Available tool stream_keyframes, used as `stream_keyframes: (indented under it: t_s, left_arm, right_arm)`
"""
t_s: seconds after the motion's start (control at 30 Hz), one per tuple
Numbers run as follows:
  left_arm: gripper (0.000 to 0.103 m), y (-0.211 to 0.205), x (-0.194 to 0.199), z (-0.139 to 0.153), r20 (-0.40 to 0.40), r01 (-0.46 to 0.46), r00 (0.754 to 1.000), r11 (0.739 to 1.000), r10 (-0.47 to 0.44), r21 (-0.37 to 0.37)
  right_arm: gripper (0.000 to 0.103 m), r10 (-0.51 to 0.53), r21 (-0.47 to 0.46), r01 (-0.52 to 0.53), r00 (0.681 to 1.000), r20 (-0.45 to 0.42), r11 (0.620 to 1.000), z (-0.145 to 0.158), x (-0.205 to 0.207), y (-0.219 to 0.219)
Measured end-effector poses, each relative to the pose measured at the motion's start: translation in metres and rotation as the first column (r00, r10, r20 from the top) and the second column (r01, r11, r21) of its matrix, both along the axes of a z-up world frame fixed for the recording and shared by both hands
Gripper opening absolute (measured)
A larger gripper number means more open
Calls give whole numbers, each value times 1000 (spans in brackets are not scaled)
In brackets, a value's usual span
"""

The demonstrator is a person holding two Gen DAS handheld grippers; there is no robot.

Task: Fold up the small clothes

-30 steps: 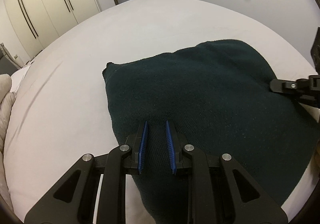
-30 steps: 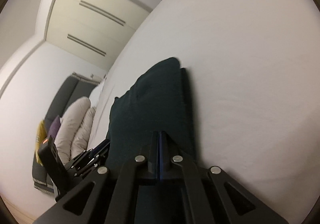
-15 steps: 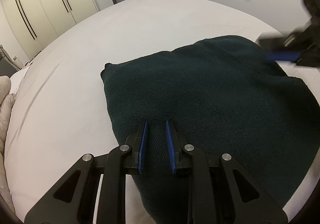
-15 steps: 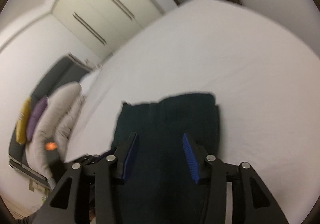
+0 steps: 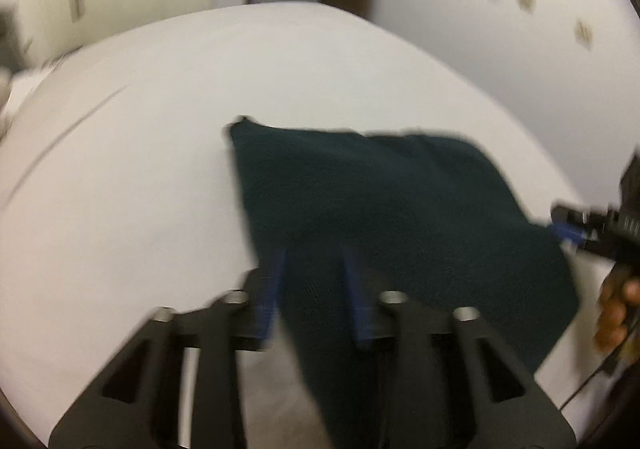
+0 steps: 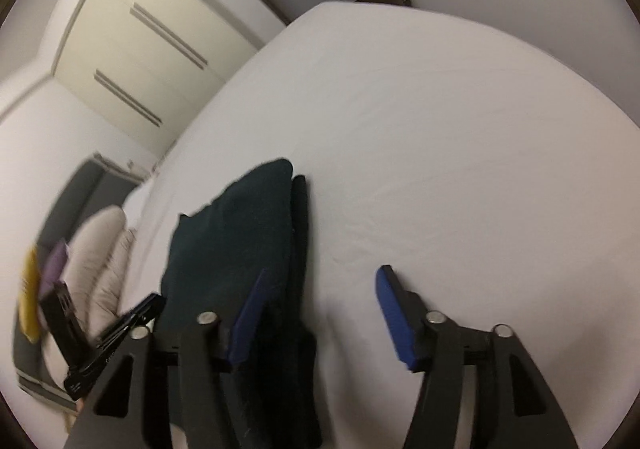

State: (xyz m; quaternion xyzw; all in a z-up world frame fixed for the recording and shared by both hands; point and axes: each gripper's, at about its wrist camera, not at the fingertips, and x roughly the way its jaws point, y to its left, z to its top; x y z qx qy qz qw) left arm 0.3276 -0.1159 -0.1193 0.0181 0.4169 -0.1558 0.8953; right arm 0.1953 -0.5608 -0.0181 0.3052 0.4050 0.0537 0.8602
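A dark green folded garment (image 5: 392, 209) lies on the white bed (image 5: 160, 129). My left gripper (image 5: 314, 261) is open above the garment's near left edge, holding nothing; the view is blurred. My right gripper (image 6: 320, 281) is wide open at the garment's (image 6: 240, 241) right edge, its left pad over the cloth and its right pad over the sheet. The right gripper also shows at the far right of the left wrist view (image 5: 576, 229). The left gripper shows at the lower left of the right wrist view (image 6: 120, 329).
White wardrobes (image 6: 140, 61) stand beyond the bed. Pale pillows (image 6: 100, 249) with yellow and purple cushions lie at the left, by a dark sofa (image 6: 76, 189). A wall (image 5: 520, 29) runs along the bed's right side. The white sheet (image 6: 460, 169) stretches right of the garment.
My right gripper let go of the garment and opened wide, then came back down at its right edge. My left gripper opened wider and pulled back and up.
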Motion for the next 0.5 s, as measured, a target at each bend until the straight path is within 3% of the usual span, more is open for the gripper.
stream_keyframes:
  t_s: [0.03, 0.07, 0.13, 0.27, 0.33, 0.43, 0.5]
  left_arm:
    - [83, 15, -5, 6, 20, -46, 999, 998, 47, -36]
    - [88, 26, -9, 10, 34, -79, 996, 995, 81, -63]
    - [89, 46, -15, 14, 13, -117, 993, 985, 120, -124]
    - [89, 53, 0, -11, -163, -101, 984, 973, 68, -209]
    - [89, 49, 9, -27, -236, -84, 971, 962, 21, -260]
    - [89, 35, 16, -48, -332, -61, 942, 952, -44, -299]
    - [89, 29, 23, -61, -366, -62, 928, 943, -65, -327]
  right_arm:
    - [74, 10, 26, -10, 1000, 6, 1000, 2, -1, -1]
    - [74, 25, 48, -26, 1000, 8, 999, 3, 0, 0]
    - [74, 70, 66, -69, 998, -2, 995, 5, 8, 6]
    - [74, 164, 133, -150, 981, -103, 980, -16, 34, 27]
    - [74, 171, 139, -151, 975, -144, 979, -27, 40, 34]
    - [74, 189, 175, -164, 972, -140, 971, -30, 44, 37]
    - [68, 218, 198, -187, 964, -149, 962, -33, 49, 41]
